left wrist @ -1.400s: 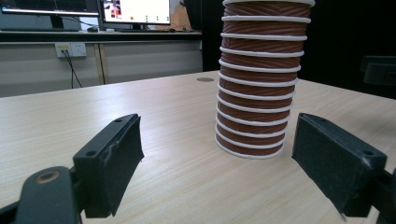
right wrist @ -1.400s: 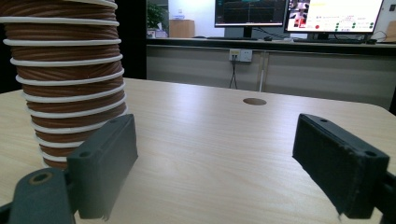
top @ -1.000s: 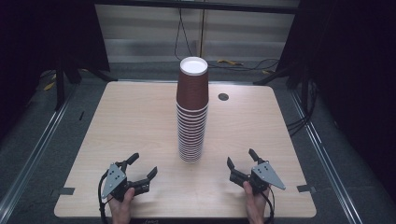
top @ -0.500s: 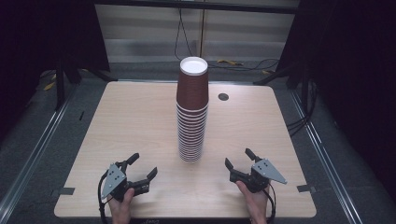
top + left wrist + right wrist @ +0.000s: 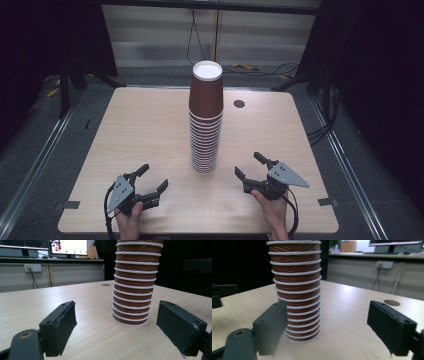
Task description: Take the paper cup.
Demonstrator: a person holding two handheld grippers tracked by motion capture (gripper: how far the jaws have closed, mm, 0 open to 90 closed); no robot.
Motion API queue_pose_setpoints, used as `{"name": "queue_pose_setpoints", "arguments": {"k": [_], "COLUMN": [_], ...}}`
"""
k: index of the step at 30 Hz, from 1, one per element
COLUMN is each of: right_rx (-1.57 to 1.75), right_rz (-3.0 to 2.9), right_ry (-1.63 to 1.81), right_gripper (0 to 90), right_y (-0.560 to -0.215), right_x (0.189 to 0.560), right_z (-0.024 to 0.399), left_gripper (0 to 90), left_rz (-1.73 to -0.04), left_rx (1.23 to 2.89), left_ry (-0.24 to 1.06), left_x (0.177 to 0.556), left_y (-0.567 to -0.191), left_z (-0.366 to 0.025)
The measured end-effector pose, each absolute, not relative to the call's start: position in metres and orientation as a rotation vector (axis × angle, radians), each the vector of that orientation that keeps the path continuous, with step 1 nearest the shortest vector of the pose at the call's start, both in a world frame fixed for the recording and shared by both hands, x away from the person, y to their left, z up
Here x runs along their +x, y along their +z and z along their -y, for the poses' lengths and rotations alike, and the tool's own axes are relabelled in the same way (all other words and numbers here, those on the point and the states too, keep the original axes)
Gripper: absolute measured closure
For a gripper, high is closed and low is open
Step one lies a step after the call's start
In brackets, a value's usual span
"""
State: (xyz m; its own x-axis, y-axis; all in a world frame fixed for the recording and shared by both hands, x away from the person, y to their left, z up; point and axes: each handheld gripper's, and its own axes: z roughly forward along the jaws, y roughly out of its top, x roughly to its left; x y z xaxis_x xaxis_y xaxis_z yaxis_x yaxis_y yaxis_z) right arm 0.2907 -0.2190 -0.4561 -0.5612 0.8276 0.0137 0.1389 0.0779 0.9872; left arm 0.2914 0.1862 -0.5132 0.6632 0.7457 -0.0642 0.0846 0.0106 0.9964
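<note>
A tall stack of brown ribbed paper cups (image 5: 205, 125) with white rims stands upright mid-table. My left gripper (image 5: 154, 176) rests near the front edge, left of the stack, open with nothing between its fingers (image 5: 60, 325). The stack (image 5: 132, 290) rises a short way ahead of it, slightly to the right. My right gripper (image 5: 248, 164) hovers just above the table to the right of the stack, open and empty, its fingers (image 5: 270, 325) apart. In the right gripper view the stack (image 5: 295, 290) stands ahead, toward the left jaw, untouched.
The light wooden table (image 5: 140, 130) has a round cable hole (image 5: 239, 104) behind and right of the stack. Dark stands and cables sit on the floor around the table. A desk with monitors (image 5: 67, 246) lies beyond the far edge.
The right gripper has lifted a little off the table and edged toward the stack. The left gripper and the cups have not moved.
</note>
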Motion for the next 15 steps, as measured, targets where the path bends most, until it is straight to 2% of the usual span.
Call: {"name": "queue_pose_setpoints", "arguments": {"k": [15], "right_rx": [0.855], "right_rz": [-1.863], "right_ry": [1.659], "right_gripper": [18.3], "right_y": [-0.408], "right_x": [0.307], "right_z": [0.206], "left_gripper": [15.8], "left_rz": [-0.727], "left_rx": [1.490], "left_ry": [0.597], "left_x": [0.291], "left_y": [-0.513], "left_z": [-0.187]}}
